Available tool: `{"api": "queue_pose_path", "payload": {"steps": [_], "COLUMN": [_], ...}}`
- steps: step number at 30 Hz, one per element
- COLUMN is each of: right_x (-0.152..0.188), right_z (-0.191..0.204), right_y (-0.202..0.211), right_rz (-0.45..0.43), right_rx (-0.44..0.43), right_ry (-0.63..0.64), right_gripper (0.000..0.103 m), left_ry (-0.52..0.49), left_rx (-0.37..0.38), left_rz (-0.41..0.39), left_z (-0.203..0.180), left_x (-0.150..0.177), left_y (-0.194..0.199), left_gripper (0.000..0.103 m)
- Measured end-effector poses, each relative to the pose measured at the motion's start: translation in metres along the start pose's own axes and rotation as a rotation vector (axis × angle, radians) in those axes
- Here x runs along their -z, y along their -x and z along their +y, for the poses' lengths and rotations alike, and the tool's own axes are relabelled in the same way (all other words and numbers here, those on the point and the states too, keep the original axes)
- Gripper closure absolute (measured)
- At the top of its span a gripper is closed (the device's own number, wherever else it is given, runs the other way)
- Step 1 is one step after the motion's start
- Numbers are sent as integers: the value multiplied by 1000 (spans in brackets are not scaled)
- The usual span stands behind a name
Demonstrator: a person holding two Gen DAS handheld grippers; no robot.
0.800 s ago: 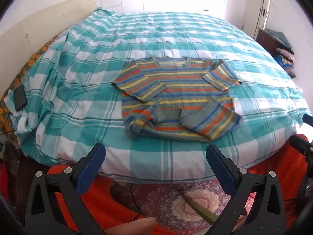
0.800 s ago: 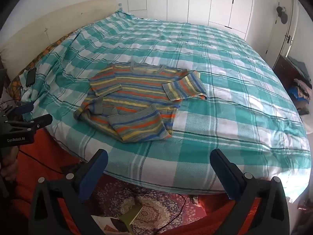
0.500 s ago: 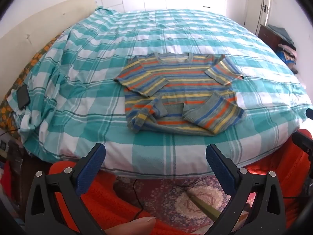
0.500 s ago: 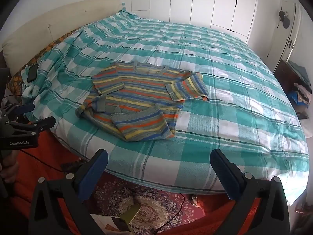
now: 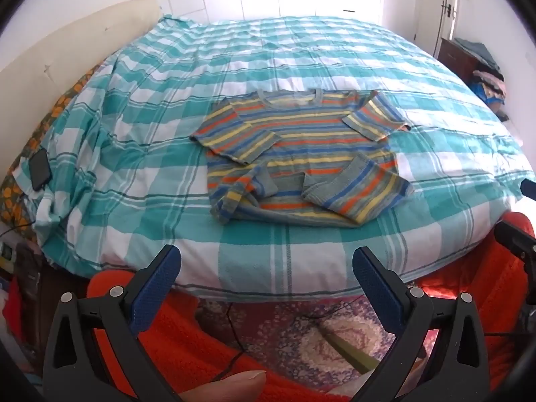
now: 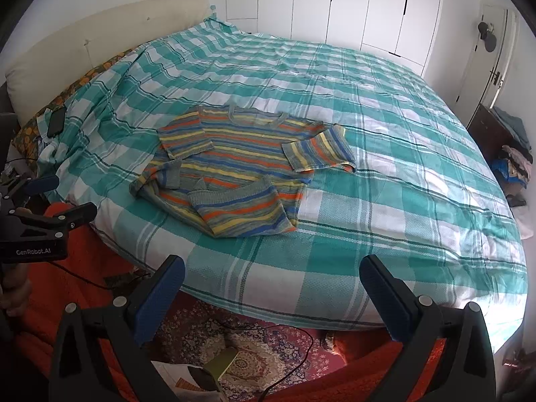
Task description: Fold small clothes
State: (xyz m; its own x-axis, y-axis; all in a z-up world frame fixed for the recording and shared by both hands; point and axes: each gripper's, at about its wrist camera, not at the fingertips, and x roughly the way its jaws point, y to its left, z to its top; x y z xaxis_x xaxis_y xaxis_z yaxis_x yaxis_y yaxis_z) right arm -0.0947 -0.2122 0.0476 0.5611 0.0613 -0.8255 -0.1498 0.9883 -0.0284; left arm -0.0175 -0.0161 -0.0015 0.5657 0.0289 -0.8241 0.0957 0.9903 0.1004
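Observation:
A small striped knit sweater (image 5: 298,157) in grey, orange, yellow and blue lies flat on the bed near its front edge, neck away from me, both long sleeves folded in over the body. It also shows in the right wrist view (image 6: 241,167). My left gripper (image 5: 268,284) is open and empty, held off the bed's near edge, short of the sweater. My right gripper (image 6: 271,291) is open and empty too, below the bed edge and to the sweater's right. The left gripper also appears at the left edge of the right wrist view (image 6: 57,197).
The bed carries a teal and white checked cover (image 5: 335,53). A black phone (image 5: 39,169) lies at its left edge by a cream headboard (image 5: 67,50). An orange blanket (image 5: 187,345) and patterned rug (image 6: 254,345) lie below. A dark cabinet with piled clothes (image 6: 509,147) stands right.
Both grippers have pulled back and lifted slightly, so the bed and sweater sit a little lower and farther in view. The sweater has not moved.

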Motion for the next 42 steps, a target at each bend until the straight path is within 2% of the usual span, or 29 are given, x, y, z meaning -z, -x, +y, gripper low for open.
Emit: {"api": "queue_pose_path", "payload": {"steps": [42], "right_x": [6], "right_z": [7], "right_y": [-9], "right_rz": [35], "right_rx": [-4], "right_ry": [17], "right_gripper": [0], "left_ry": [-25], "left_rx": [1], "left_rz": [44], "left_z": [-7], "left_x": [9], "left_y": [-8], "left_gripper": [1]}}
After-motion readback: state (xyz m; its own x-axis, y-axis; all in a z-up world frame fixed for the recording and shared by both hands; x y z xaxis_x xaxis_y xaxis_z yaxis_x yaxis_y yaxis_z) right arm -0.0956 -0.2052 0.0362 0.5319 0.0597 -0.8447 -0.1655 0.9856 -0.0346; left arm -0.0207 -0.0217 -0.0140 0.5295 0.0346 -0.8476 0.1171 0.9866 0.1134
